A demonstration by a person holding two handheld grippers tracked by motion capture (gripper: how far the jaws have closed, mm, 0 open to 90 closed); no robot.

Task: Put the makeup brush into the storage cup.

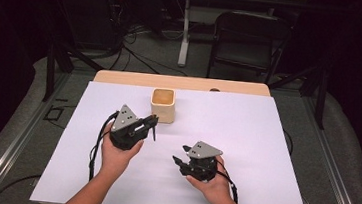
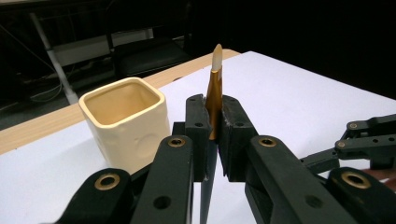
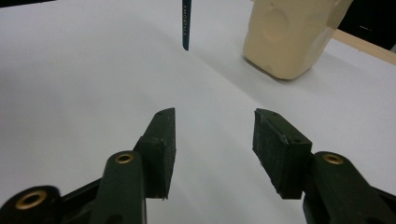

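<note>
Colours on the table
Cream cup (image 2: 125, 122), gold-ferruled brush (image 2: 215, 95) with a dark blue handle, black tongs (image 3: 214, 135), white sheet (image 1: 236, 137) over a pale wooden table (image 1: 121, 77).

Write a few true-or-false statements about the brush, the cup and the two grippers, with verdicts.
1. The left gripper is shut on the brush. True.
2. The brush stands inside the cream cup. False: it is held beside the cup, outside it.
3. The right gripper holds nothing, its jaws apart. True.
4. The cup lies on its side. False: it stands upright on the white sheet.
5. The cup is round. False: it is squarish.
</note>
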